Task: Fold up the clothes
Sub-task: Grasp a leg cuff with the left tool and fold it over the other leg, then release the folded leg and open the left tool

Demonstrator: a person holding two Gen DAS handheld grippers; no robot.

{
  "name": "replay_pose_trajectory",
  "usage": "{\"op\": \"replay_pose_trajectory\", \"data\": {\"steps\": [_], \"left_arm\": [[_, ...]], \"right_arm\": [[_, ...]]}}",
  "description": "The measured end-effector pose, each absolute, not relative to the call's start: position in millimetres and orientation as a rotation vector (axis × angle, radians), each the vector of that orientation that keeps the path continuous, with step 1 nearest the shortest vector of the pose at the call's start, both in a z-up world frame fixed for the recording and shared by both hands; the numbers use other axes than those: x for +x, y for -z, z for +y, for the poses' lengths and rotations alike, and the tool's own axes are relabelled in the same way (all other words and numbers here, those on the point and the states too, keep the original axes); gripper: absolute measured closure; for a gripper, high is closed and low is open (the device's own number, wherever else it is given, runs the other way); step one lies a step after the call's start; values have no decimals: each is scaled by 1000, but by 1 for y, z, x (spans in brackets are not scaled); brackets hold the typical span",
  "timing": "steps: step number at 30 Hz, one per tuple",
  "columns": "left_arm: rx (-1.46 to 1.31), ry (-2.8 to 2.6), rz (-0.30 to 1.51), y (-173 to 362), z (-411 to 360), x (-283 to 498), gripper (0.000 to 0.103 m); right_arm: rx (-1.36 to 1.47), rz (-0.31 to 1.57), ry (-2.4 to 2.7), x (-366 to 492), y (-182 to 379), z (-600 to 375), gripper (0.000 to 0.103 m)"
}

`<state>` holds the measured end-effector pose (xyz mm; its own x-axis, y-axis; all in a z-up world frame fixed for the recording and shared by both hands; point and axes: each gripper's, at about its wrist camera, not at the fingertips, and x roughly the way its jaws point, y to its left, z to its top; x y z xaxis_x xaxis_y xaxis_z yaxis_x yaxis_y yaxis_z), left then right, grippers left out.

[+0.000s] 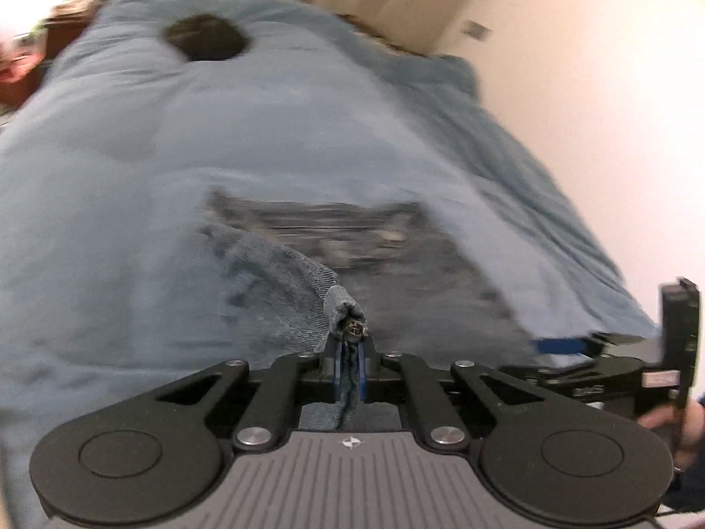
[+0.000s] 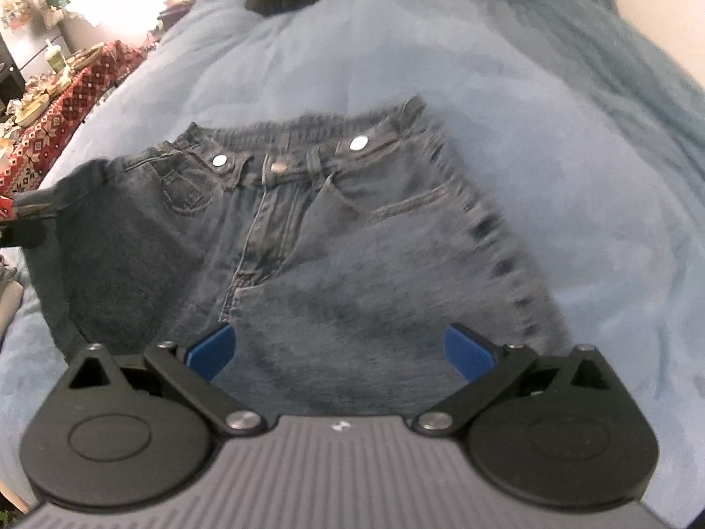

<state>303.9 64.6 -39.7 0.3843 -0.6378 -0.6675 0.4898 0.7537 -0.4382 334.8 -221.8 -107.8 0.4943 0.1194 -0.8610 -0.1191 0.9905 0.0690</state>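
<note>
Left wrist view shows the left gripper [image 1: 350, 337] clamped on a jeans [image 2: 308, 229] edge mid-fold, while the right gripper [image 2: 341, 350], jaws apart, should next pin the denim.

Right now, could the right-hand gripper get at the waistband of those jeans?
Probably yes. The right gripper hangs open over the jeans, and nothing lies between it and the waistband. The left gripper pinches a fold off to the side.
</note>
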Motion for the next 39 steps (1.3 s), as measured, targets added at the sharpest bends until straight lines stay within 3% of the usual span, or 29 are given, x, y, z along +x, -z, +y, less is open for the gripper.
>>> {"op": "replay_pose_trajectory", "data": {"steps": [9,17,21,24,25,31,33,39], "left_arm": [[-102,1012,936,37,-73,278,97],[-96,1029,1144,120,-161,296,96],[-175,1023,1255,141,-155,297,88],[-136,1001,1205,128,-142,286,65],[-122,993,1188,124,-138,282,63],[-34,980,1147,110,-105,269,63],[-29,958,1148,108,-92,270,63],[19,850,1129,114,-56,280,63]], "right_arm": [[97,971,-59,305,74,-294,1],[197,977,32,290,88,-339,1],[231,991,41,289,98,-342,1],[232,996,28,291,103,-336,1],[229,998,23,293,104,-334,1],[211,994,-11,301,103,-315,2],[187,998,-18,307,105,-308,10],[129,1027,-30,329,129,-300,18]]}}
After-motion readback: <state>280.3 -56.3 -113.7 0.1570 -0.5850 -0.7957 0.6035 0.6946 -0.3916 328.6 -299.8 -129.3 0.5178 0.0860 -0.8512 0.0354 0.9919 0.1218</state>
